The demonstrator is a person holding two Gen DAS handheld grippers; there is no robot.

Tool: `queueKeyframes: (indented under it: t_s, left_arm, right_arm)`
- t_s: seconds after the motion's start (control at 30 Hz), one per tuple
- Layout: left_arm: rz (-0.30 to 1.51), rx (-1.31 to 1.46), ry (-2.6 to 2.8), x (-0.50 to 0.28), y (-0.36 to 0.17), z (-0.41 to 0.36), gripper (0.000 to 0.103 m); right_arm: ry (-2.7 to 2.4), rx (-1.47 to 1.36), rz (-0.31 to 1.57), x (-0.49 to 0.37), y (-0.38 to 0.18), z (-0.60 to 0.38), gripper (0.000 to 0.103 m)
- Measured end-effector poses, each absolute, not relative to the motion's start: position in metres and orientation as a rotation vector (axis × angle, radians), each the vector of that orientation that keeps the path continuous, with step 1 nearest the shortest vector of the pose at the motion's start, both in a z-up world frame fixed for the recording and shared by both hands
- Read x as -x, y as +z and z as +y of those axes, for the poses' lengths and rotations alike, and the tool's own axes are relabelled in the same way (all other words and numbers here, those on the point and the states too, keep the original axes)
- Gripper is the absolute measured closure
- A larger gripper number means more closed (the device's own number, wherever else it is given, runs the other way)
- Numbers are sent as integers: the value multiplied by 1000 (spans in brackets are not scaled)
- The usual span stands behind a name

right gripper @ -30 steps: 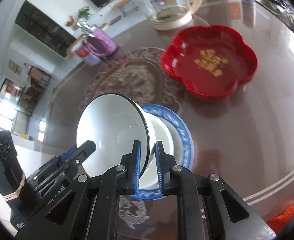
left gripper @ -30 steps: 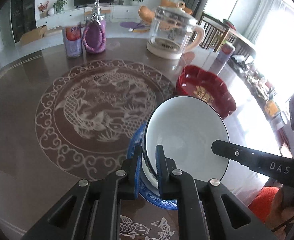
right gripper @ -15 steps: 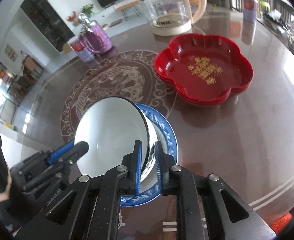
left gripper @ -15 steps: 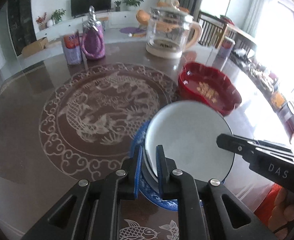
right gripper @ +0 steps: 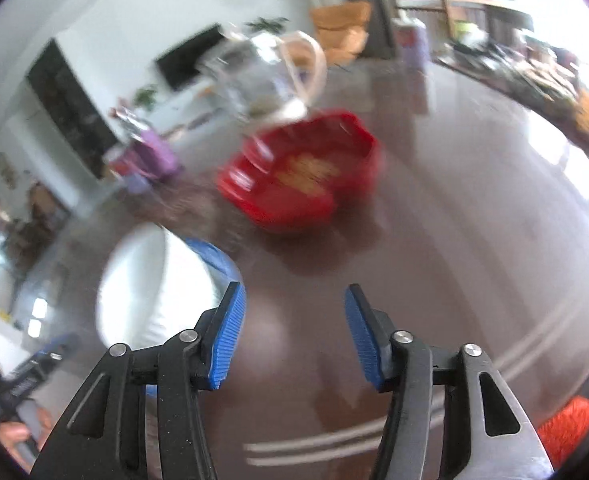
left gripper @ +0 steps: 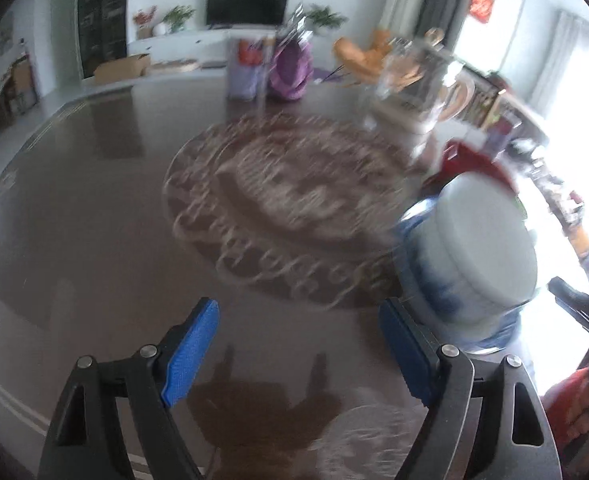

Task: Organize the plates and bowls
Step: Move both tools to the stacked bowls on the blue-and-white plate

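Brown table [left gripper: 94, 220], white bowl [left gripper: 490, 248] on blue plate [left gripper: 422, 264]

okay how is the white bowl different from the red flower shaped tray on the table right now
The white bowl sits stacked on a blue-patterned plate; the red flower-shaped tray rests directly on the brown table. The bowl is round and plain white; the tray has a lobed rim and gold markings inside. The bowl looks deeper, the tray shallower and wider. Neither is held by a gripper.

Daylit, heavy motion blur, window glare at right, fisheye-warped edges
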State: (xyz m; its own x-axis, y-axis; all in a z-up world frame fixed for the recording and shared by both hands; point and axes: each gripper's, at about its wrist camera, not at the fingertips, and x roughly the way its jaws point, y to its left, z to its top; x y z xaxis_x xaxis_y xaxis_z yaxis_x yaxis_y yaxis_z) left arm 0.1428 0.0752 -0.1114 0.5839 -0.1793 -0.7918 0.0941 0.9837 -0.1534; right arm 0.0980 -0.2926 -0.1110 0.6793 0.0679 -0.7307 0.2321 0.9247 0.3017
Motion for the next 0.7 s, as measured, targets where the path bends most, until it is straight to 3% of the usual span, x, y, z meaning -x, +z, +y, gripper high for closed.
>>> queueKeyframes:
  t_s: [0.47, 0.7]
  left_arm:
    - [948, -47, -60, -145, -137, 56, 21]
    - [984, 8, -72, -147, -148, 66, 21]
  right_arm:
    - [-152, -338, 857, -85, -143, -290, 40]
    - [-163, -317, 851, -83, -146, -287, 36]
